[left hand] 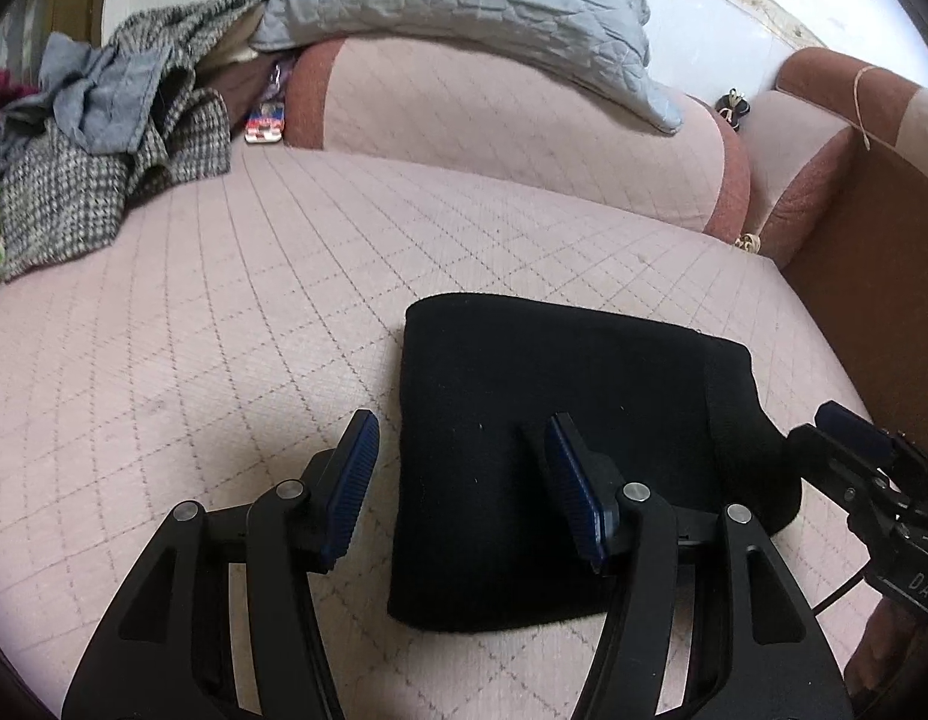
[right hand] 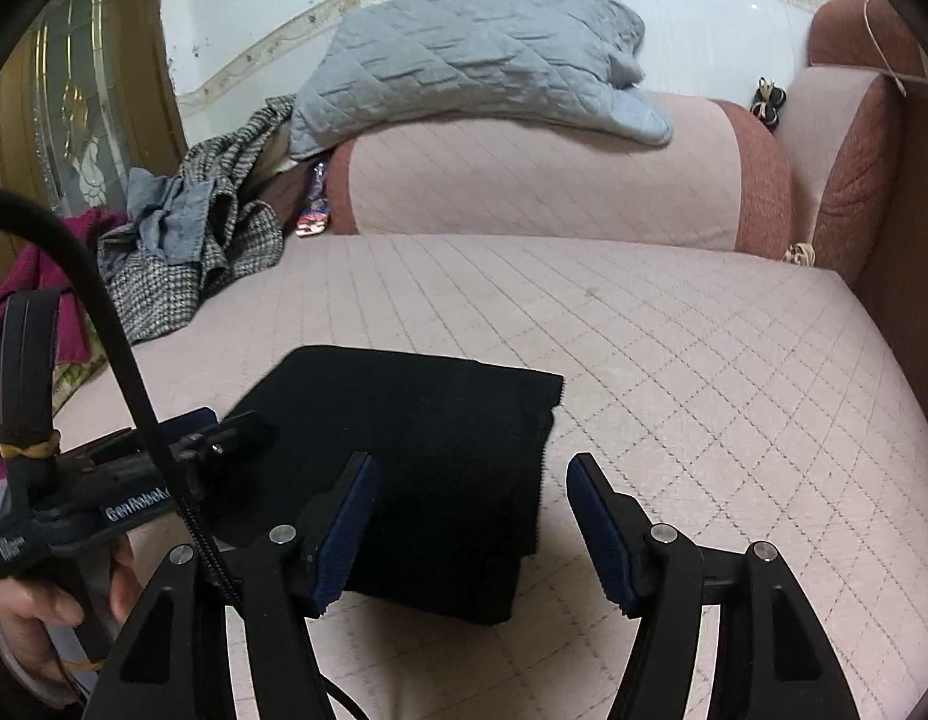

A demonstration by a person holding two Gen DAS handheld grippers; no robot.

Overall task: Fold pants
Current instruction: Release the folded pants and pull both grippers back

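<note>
Folded black pants (left hand: pixel 554 456) lie on the pink sofa (left hand: pixel 224 312), left hand-held gripper (left hand: pixel 461 480) spread wide above.

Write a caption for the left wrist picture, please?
Left gripper, fingers open, above folded black pants on a pink quilted sofa.
</note>
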